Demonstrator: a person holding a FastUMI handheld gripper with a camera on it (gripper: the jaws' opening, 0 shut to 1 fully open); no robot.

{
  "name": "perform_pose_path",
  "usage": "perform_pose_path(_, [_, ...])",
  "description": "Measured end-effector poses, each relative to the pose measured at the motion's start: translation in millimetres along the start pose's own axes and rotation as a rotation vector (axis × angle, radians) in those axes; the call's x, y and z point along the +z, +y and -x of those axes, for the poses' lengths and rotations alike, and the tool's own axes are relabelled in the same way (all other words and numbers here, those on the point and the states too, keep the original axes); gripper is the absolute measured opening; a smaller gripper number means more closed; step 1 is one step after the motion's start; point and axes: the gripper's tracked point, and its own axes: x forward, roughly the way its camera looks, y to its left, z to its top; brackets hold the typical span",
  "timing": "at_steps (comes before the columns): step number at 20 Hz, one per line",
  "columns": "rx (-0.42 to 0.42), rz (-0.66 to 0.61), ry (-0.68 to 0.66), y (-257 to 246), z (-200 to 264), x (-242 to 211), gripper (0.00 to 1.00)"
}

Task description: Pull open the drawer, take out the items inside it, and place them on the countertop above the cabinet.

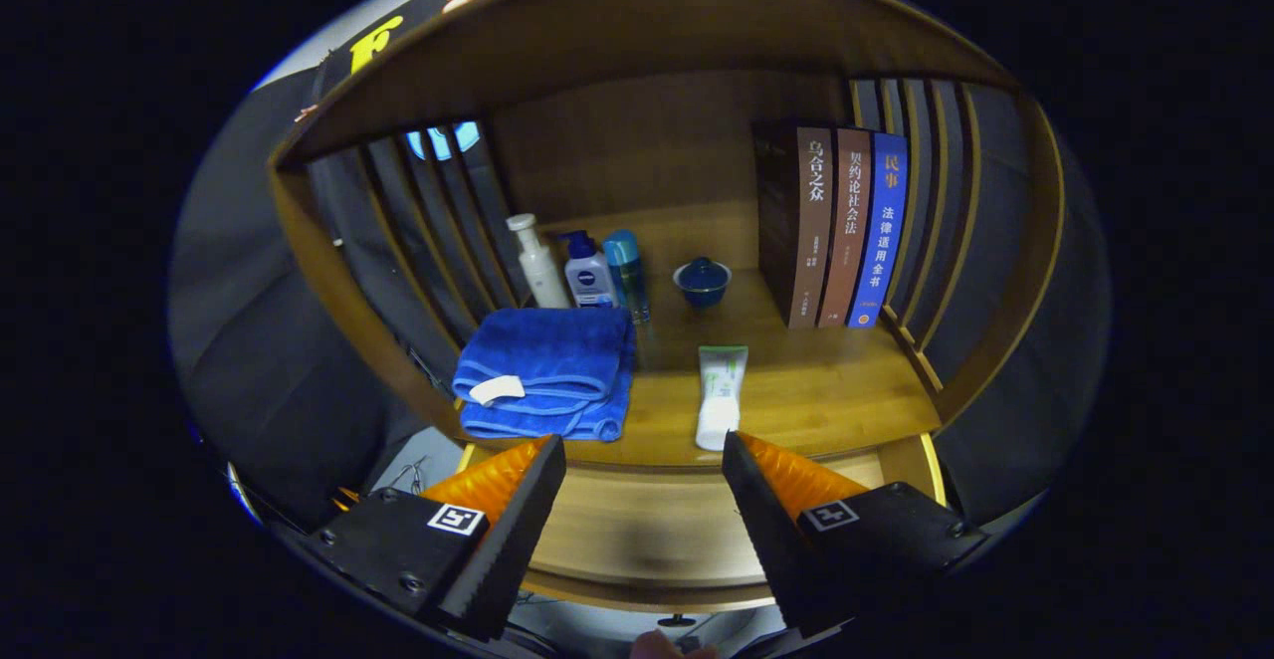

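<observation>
Wooden and smooth-fronted, the drawer [637,540] runs below and between the fingers, its front panel looking closed or nearly so beneath the countertop [826,390] edge; a small dark knob [677,621] shows low down between the fingers, nearer than their tips, and that seems the place to take hold. The gripper [642,460] is spread wide with nothing between its jaws. I judge the drawer stiff and fairly heavy to slide, so a firm pinch on the knob and a straight pull would suit it; the knob is small and may slip from the pads. What lies inside is hidden, so its weight and fragility cannot be told. Just ahead of the right finger a white-and-green tube [721,395] lies on the countertop, light and squashy by its look. Just beyond the left finger rests a folded blue towel [547,370], soft and limp. Further on stand three bottles [582,266], a small lidded blue cup [703,281] that seems breakable, and three upright books [831,226], leaving bare wood between tube and books for setting things down.
</observation>
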Motion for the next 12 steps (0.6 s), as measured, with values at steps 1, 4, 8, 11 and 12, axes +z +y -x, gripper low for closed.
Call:
perform_pose_path(1, [0.008,-0.012,-0.027,-0.4,5.6,-7.2,1.00])
perform_pose_path(4, [0.000,-0.012,-0.122,-3.7,28.9,-21.5,1.00])
perform_pose_path(8, [-0.066,0.060,-0.277,-13.4,56.8,-48.6,1.00])
perform_pose_path(11, [-0.099,0.099,-0.396,-11.4,82.9,-64.7,1.00])
perform_pose_path(12, [-0.105,0.100,-0.427,-10.0,89.1,-72.4,1.00])
